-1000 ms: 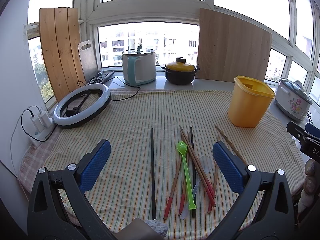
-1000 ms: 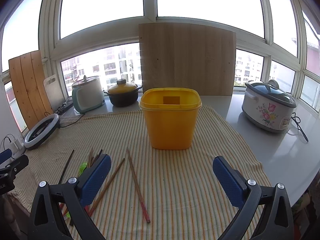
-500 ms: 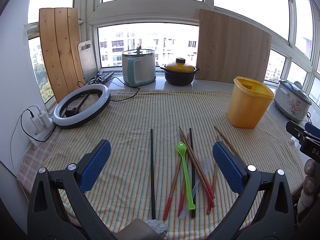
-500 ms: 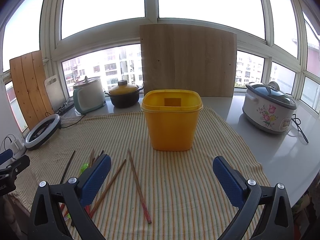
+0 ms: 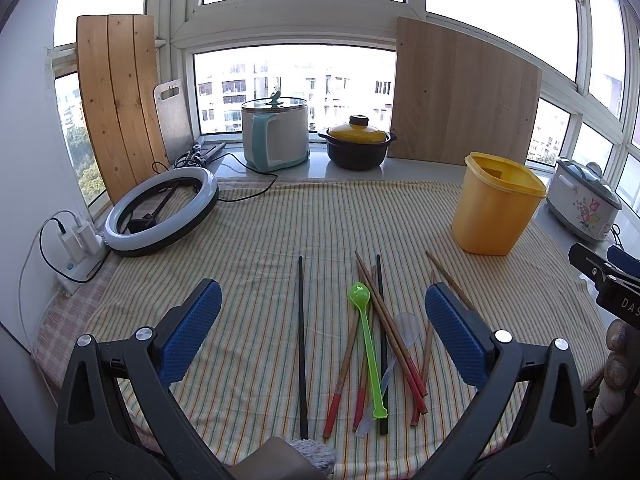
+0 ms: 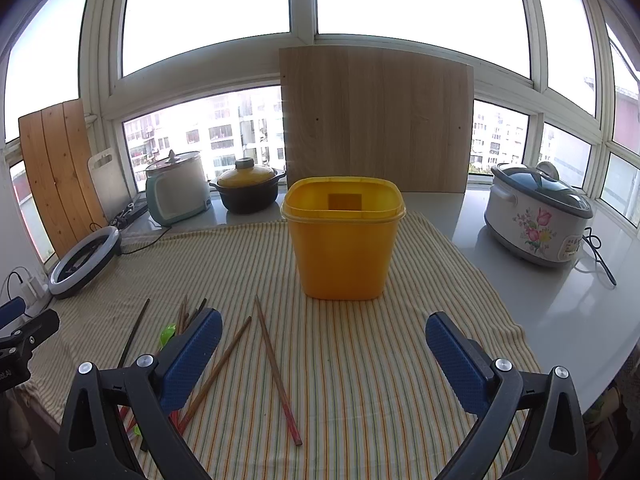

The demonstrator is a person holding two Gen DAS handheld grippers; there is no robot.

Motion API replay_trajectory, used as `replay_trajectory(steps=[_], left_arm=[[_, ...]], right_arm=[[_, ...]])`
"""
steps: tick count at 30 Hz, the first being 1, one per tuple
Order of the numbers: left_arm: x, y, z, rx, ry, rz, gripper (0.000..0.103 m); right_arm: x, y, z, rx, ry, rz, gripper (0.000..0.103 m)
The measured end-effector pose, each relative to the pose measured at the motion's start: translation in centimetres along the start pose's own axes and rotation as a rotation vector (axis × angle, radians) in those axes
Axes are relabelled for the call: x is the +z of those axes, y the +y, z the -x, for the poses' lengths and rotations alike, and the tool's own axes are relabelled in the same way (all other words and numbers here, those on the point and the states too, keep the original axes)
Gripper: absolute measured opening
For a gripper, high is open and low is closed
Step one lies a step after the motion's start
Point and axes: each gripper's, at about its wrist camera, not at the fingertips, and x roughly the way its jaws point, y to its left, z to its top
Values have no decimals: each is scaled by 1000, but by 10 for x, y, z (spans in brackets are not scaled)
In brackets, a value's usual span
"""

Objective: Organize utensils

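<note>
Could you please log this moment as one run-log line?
left gripper: open, over utensil pile | right gripper: open, empty | yellow bin: upright | green spoon: on cloth

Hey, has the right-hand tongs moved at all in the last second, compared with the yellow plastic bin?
Yes, slightly. In the right wrist view the yellow plastic bin sits a little lower and larger against the frame than before, so the right tongs, jaws open, have eased forward toward it.

Left gripper [image 5: 322, 330] jaws spread wide, nothing between the blue pads, right gripper [image 6: 323, 351] same, wide apart and empty, both level, pointing forward
</note>
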Motion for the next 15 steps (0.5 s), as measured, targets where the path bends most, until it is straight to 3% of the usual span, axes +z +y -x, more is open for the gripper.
replay_trajectory(steps=[15], left_arm=[[-1, 1, -2, -4, 6, 5, 103]], right_arm=[[-2, 1, -1, -4, 3, -2, 103]])
